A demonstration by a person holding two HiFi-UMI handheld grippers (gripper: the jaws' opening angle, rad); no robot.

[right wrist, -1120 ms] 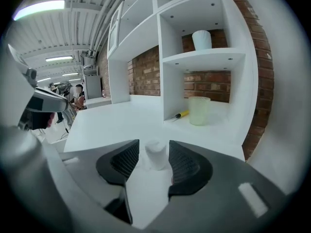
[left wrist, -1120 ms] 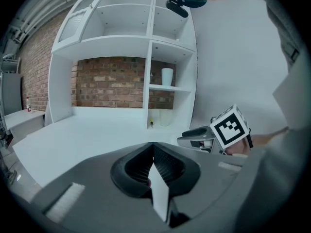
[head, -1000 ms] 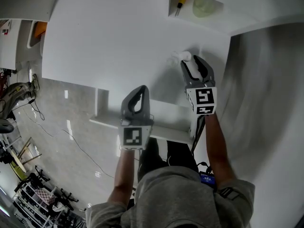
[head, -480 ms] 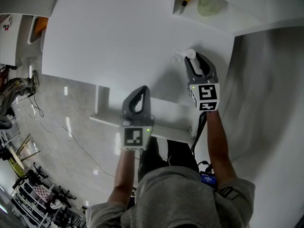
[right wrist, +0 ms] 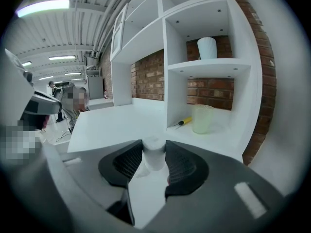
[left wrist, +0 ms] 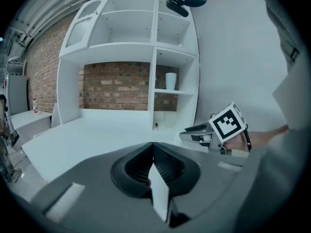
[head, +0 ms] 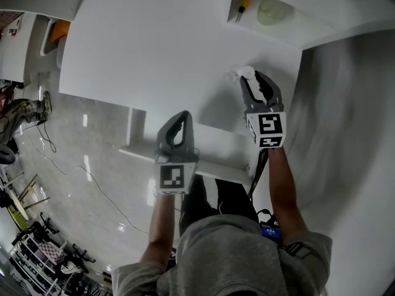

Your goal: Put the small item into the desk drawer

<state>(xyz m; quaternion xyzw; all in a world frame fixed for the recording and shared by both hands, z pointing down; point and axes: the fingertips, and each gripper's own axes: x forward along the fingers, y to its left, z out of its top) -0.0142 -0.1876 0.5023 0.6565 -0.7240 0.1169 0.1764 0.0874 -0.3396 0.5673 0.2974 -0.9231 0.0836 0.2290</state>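
**Right gripper clamps the item**

The right gripper's (right wrist: 154, 147) jaws have just been closing and now pinch the small white item (right wrist: 153, 160) near their tips. It looks ready to carry to the drawer (head: 219, 145). The item stands upright, its long axis crosswise to the jaws. The left gripper's (left wrist: 152, 149) jaws are together and empty.

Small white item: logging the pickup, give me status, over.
Left gripper shut, empty. Right gripper jaws just closed on small white cylindrical item, gripped. Nothing seen in the way.

Industrial lab space: brick wall (left wrist: 116, 86), ceiling pipes (right wrist: 104, 18), strip light (right wrist: 43, 5), white desk (head: 154, 54) with shelving (right wrist: 204, 67).
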